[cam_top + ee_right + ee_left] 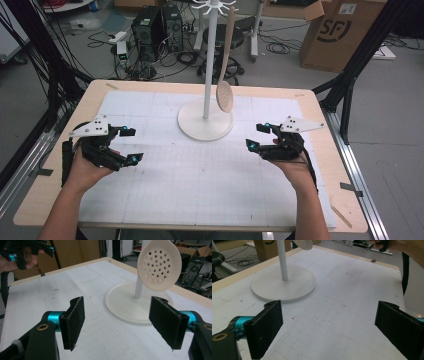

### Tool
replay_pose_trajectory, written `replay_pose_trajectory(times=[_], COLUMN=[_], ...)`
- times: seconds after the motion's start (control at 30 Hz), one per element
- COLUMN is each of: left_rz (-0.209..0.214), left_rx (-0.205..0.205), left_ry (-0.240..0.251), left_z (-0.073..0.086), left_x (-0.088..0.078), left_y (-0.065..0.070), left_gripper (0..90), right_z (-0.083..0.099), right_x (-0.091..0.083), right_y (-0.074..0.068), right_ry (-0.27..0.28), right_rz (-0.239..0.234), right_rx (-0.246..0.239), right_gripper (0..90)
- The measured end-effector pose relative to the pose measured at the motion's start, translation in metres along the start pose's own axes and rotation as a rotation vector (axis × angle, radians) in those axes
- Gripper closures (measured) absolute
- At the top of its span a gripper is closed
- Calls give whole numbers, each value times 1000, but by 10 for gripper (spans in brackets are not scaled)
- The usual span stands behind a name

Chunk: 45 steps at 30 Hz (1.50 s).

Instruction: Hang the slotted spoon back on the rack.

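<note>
My right gripper [258, 136] and left gripper [131, 145] both gape wide, holding nothing — the slotted spoon [224, 96] hangs on the white stand [205, 120] between them.

The one marking that reads clearly is "SF", in large dark letters inside a curved emblem, printed on the side of a brown cardboard box [334, 31] standing on the floor at the upper right of the high view. A white label [347, 8] sits near the top edge of that same box (its print is too small to make out). In the left gripper view, another cardboard box [268, 248] at the upper left carries part of a dark curved mark, cut off by the frame edge and unreadable. In the right gripper view, a brown carton [66, 253] at the upper left shows a few dark letters, partly hidden and illegible.
</note>
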<state>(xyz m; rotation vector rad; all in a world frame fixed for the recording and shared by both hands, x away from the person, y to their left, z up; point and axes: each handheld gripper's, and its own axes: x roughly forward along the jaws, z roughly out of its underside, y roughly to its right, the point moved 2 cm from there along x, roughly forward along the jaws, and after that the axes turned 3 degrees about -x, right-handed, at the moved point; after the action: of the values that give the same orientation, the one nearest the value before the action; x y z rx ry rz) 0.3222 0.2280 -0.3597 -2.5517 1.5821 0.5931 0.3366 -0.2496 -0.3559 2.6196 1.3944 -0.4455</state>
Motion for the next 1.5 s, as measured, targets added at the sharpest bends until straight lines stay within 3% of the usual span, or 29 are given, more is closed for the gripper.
replay_pose_trajectory(times=[0.1,0.17,0.27,0.33,0.63,1.5], left_rz=[-2,-3,-1,1,-3,-8], left_rx=[-2,-5,-10,-9,-14,-7], left_ry=[-3,-6,-4,-5,-8,-26], left_z=[1,2,3,3,5,7], left_x=[0,1,3,3,7,10], left_y=[0,-1,-1,-1,-3,-2], left_gripper=[85,84,84,84,84,84], right_z=[12,16,19,20,21,22], right_x=[-1,-1,-3,-2,8,12], right_y=[2,4,4,3,-1,-2], right_ry=[-2,-32,-19,-39,-68,-89], right_rz=[12,22,26,31,16,14], right_rx=[20,29,40,28,15,2], right_gripper=[282,282,281,280,266,249])
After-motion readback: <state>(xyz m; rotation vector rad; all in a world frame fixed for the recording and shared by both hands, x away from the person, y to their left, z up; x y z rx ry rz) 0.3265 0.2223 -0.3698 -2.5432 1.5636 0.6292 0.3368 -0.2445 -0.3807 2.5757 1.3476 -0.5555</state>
